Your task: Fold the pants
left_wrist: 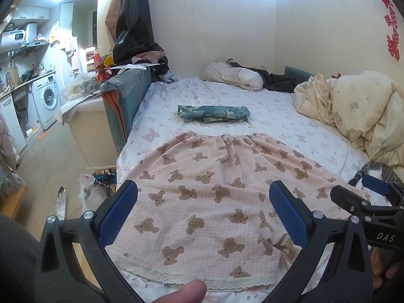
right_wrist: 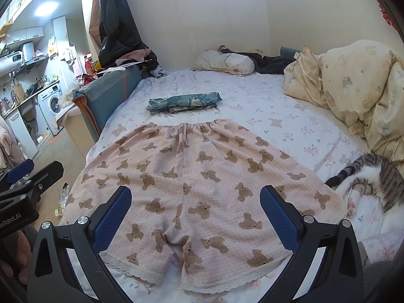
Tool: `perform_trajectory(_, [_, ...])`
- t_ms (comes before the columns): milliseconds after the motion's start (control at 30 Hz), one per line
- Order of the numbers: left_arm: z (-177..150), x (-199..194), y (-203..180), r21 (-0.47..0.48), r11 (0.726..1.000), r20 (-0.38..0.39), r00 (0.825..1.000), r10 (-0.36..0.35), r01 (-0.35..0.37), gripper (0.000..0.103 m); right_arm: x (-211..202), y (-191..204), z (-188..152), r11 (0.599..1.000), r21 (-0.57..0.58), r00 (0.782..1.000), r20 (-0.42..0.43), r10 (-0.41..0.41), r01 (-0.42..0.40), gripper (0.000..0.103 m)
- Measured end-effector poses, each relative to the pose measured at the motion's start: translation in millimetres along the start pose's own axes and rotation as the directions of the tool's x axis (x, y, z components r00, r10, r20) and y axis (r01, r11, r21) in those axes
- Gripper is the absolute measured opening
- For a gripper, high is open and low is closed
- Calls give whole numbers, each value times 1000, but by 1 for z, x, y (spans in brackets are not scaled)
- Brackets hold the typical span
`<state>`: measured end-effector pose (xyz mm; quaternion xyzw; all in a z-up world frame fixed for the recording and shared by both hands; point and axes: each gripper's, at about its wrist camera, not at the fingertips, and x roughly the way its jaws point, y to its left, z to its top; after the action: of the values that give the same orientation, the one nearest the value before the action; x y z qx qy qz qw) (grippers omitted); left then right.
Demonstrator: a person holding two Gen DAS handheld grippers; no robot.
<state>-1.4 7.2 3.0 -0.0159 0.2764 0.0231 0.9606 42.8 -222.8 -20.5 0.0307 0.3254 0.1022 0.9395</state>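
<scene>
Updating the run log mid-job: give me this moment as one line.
stage: pre-fold | pink bear-print pants flat on bed | left gripper open | right gripper open | cat beside right leg

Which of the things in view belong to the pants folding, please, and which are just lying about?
For the job:
- pink pants, spread flat on the bed
- left gripper, open above them
- right gripper, open above them

Lying about:
- folded teal cloth
- cat
- duvet
- pillow
- washing machine
</scene>
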Motion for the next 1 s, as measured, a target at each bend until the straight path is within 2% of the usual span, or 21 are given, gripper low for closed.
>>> perform_trajectory(167, [4,5,-2,6,1000,-17,1000,12,-12,103,0,0,0,1000,5,1000,4,6,-6,103])
perform_trajectory(267, [6,3,0,-24,1000,-9,1000,5,-5,103,1,3,0,1000,-12,1000,-2,2,-2,103])
perform_trajectory(367, [7,3,1,-6,1000,-16,1000,10,-11,103,4,3,-1,1000,-9,1000,-17,1,-2,103])
perform_trajectory(500, [13,10,2,2,1000,-83,996,22,-22,103,5,-8,4,1000,27,999,-44,9,-8,103])
perform_trajectory(567, [18,15,-1,9,1000,-101,995,26,-26,103,5,-28,11,996,88,997,-68,30,-24,103])
perform_trajectory(633, [24,21,-3,16,999,-112,993,35,-33,103,7,-57,19,989,150,995,-96,7,8,103])
perform_trajectory(700, [28,29,-4,16,999,-136,990,45,-43,103,18,-93,26,975,210,986,-164,-32,67,102])
perform_trajectory(767, [32,40,-6,4,999,-172,984,40,-39,103,29,-135,26,945,300,973,-220,-68,134,100])
perform_trajectory(867, [34,57,-8,-6,999,-208,977,34,-36,103,53,-200,15,880,422,945,-317,-84,220,97])
perform_trajectory(900, [33,62,-9,-3,999,-219,975,42,-44,103,59,-213,10,862,436,932,-348,-103,258,89])
perform_trajectory(1000, [25,74,-8,4,998,-257,965,55,-56,103,82,-252,-3,826,438,891,-427,-155,354,86])
